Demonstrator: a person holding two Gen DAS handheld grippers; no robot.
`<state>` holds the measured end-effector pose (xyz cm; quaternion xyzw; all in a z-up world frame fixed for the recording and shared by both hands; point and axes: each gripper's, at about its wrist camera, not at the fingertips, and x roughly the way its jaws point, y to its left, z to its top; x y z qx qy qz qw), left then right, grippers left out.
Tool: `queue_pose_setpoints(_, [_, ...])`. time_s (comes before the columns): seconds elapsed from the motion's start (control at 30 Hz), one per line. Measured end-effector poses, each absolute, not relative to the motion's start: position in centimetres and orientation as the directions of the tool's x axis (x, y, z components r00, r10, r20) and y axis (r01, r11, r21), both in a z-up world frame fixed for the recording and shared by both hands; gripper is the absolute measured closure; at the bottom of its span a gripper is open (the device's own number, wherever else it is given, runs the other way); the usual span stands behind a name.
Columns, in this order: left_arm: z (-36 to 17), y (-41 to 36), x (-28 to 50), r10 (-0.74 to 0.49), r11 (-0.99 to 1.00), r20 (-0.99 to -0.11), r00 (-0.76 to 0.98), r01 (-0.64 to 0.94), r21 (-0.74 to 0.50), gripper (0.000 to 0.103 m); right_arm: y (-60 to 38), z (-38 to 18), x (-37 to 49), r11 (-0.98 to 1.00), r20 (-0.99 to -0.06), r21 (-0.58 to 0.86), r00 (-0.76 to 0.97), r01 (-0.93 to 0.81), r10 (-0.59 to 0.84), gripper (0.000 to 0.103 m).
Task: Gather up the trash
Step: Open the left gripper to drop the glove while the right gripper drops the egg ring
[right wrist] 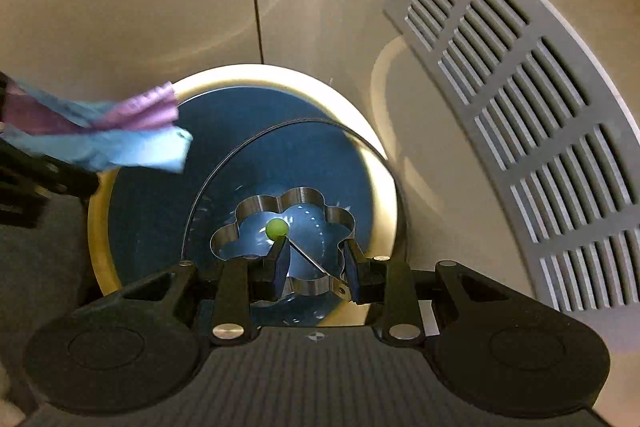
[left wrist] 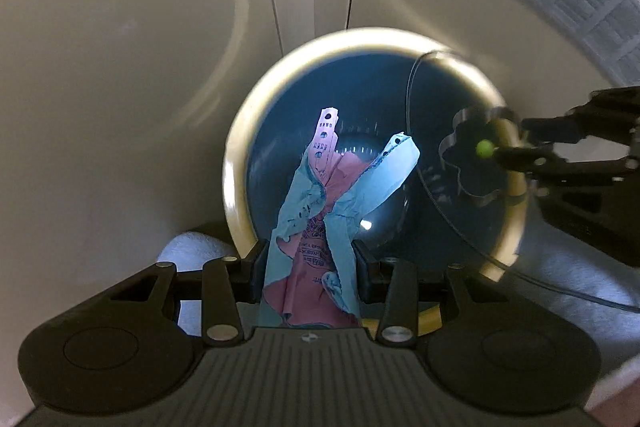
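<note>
Crumpled pink-and-blue paper (left wrist: 316,227) clamped in your left gripper (left wrist: 310,263); flower-shaped cutter (right wrist: 280,247) pinched by your right gripper (right wrist: 314,267). Centre both over blue bin (left wrist: 280,131), cutter at 3 o'clock, then release.

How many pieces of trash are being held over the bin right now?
2: crumpled blue and pink paper in the left tool, and a flower-shaped metal ring in the right tool, both above the bin.
</note>
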<state>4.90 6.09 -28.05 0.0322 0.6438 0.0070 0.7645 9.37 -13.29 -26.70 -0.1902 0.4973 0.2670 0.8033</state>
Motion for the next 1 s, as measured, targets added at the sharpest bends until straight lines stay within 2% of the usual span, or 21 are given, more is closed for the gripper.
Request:
queue_pose_setpoints(0.1, [-29.6,6.1,5.9,0.031,0.999,-0.993,0.115,0.018,0.033,0.056,-12.6,-27.4,9.9,0.783,-0.908,-0.035,0.347,-0.621,0.234,0.071])
queue_pose_setpoints(0.47, [-32.9,5.4,7.3,0.065,0.997,-0.997,0.044,0.035,0.067,0.054,-11.7,-29.8,10.3,0.778,-0.935,-0.030,0.292,-0.627,0.199,0.071])
queue_pose_setpoints(0.6, [-32.8,5.0,7.8,0.066,0.997,-0.997,0.045,0.045,0.068,0.038,-11.2,-30.1,10.7,0.779,-0.936,-0.031,0.292,-0.626,0.197,0.071])
queue_pose_setpoints(0.63, [-32.8,4.9,7.8,0.062,0.997,-0.997,0.046,0.048,0.064,0.025,-11.1,-30.1,10.7,0.779,-0.936,-0.033,0.292,-0.626,0.195,0.071])
queue_pose_setpoints(0.67, [-32.7,4.8,7.9,0.060,0.997,-0.997,0.046,0.048,0.063,0.015,-11.0,-30.2,10.7,0.779,-0.937,-0.035,0.291,-0.626,0.192,0.066])
queue_pose_setpoints(0.7, [-32.5,4.8,7.9,0.060,0.997,-0.997,0.056,0.046,0.062,0.003,-10.9,-30.3,10.7,0.781,-0.938,-0.038,0.292,-0.624,0.188,0.053])
queue_pose_setpoints(0.77, [-32.2,4.9,7.8,0.062,0.997,-0.995,0.083,0.046,0.066,0.000,-11.1,-30.1,10.6,0.784,-0.932,-0.049,0.310,-0.619,0.186,0.037])
queue_pose_setpoints(0.9, [-31.0,5.0,7.5,0.080,0.995,-0.992,0.096,0.058,0.086,0.000,-11.6,-28.8,10.3,0.790,-0.920,-0.056,0.340,-0.610,0.197,0.035])
queue_pose_setpoints(1.0, [-28.0,5.6,6.7,0.093,0.993,-0.981,0.170,0.058,0.104,0.000,-12.4,-25.9,9.7,0.807,-0.898,-0.061,0.385,-0.588,0.213,0.035])
